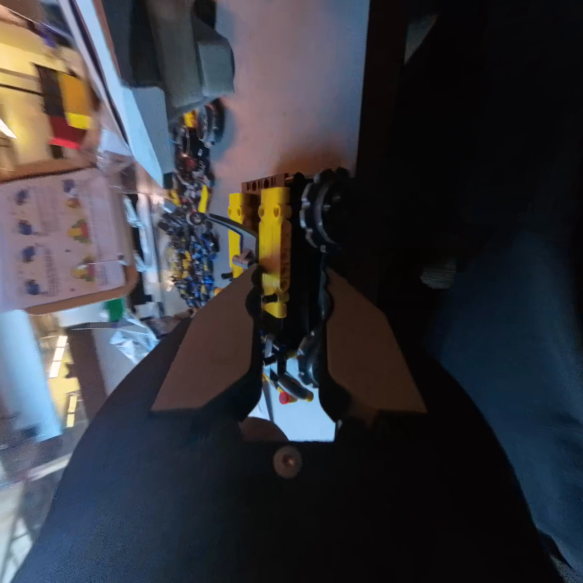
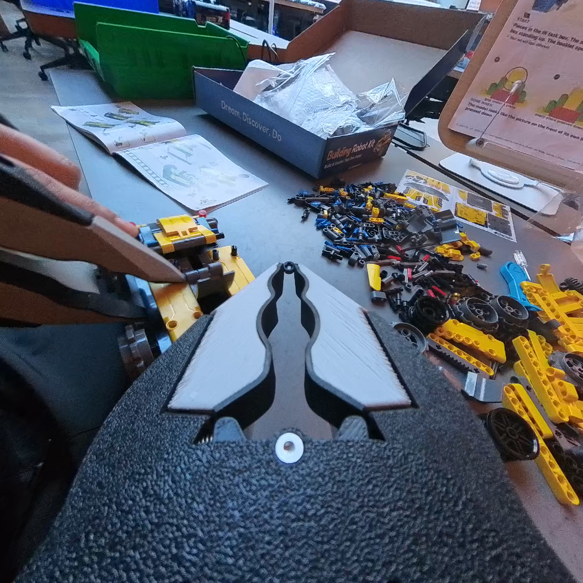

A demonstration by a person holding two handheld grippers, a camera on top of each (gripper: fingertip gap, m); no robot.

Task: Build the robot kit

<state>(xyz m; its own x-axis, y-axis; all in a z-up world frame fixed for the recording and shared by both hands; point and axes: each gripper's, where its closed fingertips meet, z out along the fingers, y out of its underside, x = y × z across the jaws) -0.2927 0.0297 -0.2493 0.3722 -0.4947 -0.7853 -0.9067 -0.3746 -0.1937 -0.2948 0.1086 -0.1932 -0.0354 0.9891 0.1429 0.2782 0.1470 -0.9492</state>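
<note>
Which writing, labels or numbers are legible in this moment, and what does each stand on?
Blue box: printed lines on two walls, legible; not transcribed here.
Sheet on the board stand: printed lines, partly legible; not transcribed.
Open booklet: print too small.
Sticker sheet: too small.
Left wrist view: all blurred.

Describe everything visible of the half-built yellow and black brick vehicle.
The brick vehicle looks like plastic: yellow panels and beams on a black frame, black pins standing up, a grey toothed wheel at one side. It sits at the table's near edge, unfinished. The left gripper clamps its body; the right gripper, pinching a small black pin, hovers beside it.
</note>
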